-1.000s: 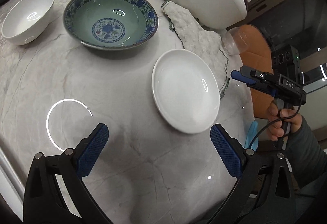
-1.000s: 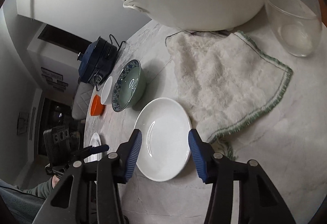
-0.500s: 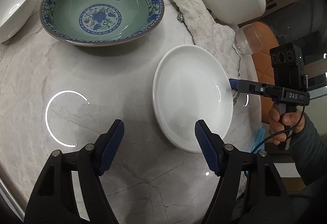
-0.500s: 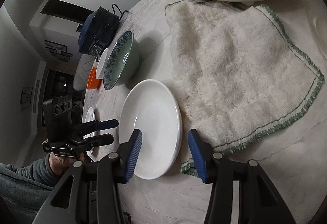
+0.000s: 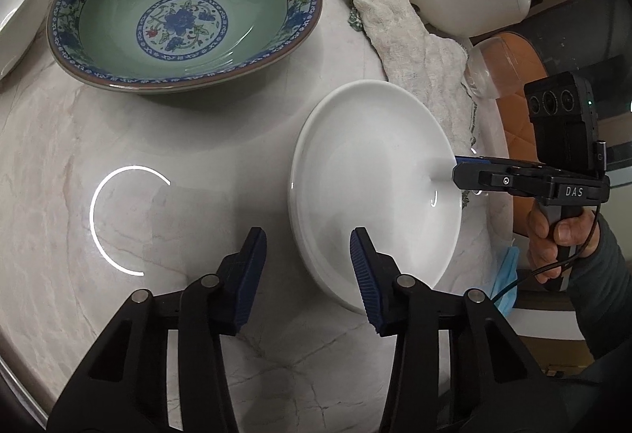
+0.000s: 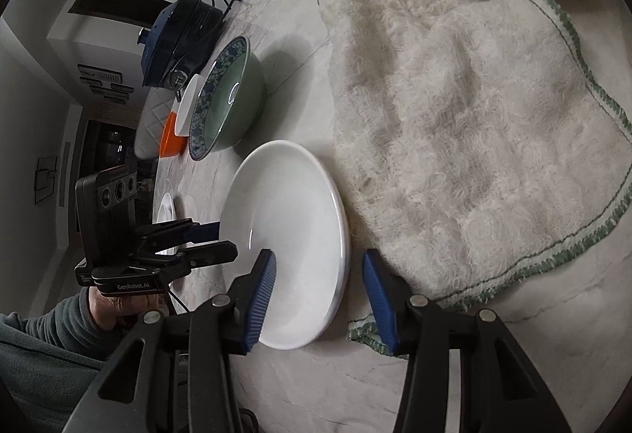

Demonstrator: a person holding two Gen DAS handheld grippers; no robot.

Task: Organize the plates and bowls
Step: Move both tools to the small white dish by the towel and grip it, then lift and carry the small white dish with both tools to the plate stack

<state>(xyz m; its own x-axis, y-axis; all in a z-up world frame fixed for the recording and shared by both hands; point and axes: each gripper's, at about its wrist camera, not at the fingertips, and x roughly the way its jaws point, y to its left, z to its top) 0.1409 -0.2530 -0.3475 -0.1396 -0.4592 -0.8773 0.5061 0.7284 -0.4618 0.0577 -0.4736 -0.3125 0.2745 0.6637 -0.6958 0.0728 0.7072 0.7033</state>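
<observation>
Both grippers straddle opposite rims of the white plate (image 5: 375,188) on the marble table (image 5: 158,140), likely for a shared lift. The left gripper (image 5: 308,267) and right gripper (image 6: 319,288) are closing, pads apparently not yet pressing. Beyond sits the patterned bowl (image 5: 183,4); the towel (image 6: 454,125) hides the plate's far edge

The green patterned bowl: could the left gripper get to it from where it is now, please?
Probably yes. Bare marble table lies between the closing left gripper and the green patterned bowl; the white plate sits off to one side.
</observation>
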